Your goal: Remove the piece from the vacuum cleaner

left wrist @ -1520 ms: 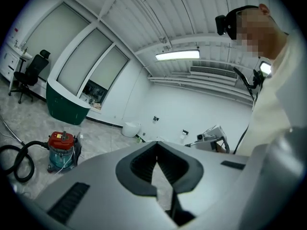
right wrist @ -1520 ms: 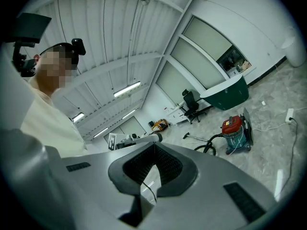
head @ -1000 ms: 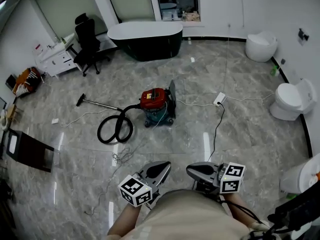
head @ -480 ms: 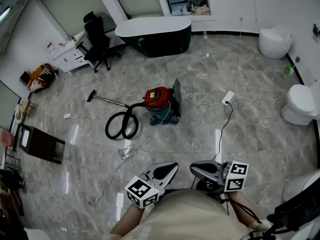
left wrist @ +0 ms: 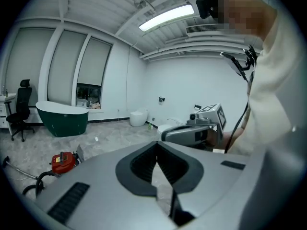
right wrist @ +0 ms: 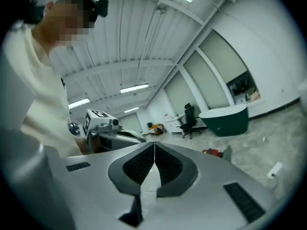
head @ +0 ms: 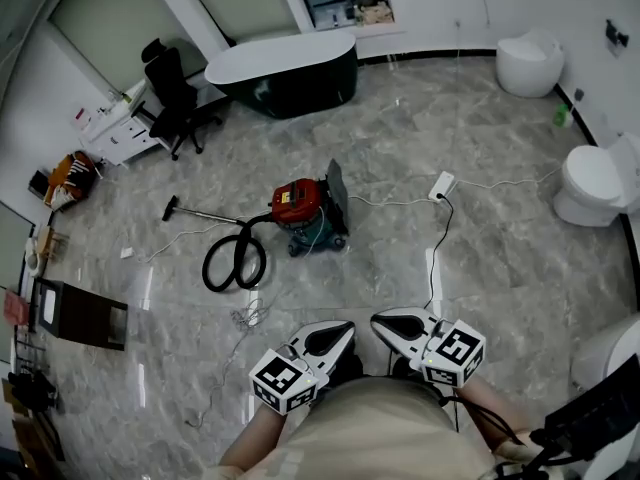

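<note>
Seen from above, a person stands on a grey marble floor [head: 480, 258], holding two grippers side by side, close to the body. The left gripper [head: 338, 331] has its jaws pressed together with nothing between them. The right gripper [head: 388, 323] is likewise closed and empty. Neither touches anything. The red vacuum cleaner [head: 300, 203] sits on the floor well ahead of both. Its black hose [head: 232, 258] is coiled to its left, and a dark flat panel [head: 338, 194] stands upright against its right side. A white power strip [head: 442, 183] lies further right.
</note>
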Tool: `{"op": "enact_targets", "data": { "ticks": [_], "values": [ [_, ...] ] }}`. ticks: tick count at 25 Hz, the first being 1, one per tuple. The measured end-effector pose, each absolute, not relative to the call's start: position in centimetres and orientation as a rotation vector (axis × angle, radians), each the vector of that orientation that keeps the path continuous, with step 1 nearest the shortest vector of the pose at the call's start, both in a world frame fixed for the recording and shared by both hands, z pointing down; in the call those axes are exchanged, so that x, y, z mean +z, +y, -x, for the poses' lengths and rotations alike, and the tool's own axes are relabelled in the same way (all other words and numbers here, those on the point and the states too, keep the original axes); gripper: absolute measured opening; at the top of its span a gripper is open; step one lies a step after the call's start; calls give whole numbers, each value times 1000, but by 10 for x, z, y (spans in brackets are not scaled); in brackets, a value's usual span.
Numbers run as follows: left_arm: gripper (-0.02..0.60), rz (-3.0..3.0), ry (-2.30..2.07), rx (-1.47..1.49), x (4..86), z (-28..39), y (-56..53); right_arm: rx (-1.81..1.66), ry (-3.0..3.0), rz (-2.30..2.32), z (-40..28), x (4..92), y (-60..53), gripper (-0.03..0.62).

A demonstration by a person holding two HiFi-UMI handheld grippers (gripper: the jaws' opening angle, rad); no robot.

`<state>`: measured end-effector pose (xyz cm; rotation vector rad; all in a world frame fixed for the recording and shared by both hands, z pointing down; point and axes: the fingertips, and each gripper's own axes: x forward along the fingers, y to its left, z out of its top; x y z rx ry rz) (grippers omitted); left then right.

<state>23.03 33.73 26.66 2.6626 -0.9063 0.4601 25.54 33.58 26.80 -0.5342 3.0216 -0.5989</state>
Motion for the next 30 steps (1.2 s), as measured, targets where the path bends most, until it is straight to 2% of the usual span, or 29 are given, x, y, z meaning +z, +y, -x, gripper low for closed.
{"op": "enact_targets", "data": {
  "ticks": [5, 10, 18, 30],
  "values": [
    [5, -2762, -807, 505, 272, -240, 321, -573, 2963, 748, -265, 261, 310, 3],
    [5, -2695, -707, 313, 258, -207, 289, -704, 2784, 957, -268, 251, 278, 3],
    [5, -2687, -714, 212, 245, -127, 230, -709, 2914, 870, -164, 242, 254, 3],
    [5, -2612, -837, 70, 244, -4, 200, -659, 3133, 720, -40, 238, 231, 3]
  ]
}}
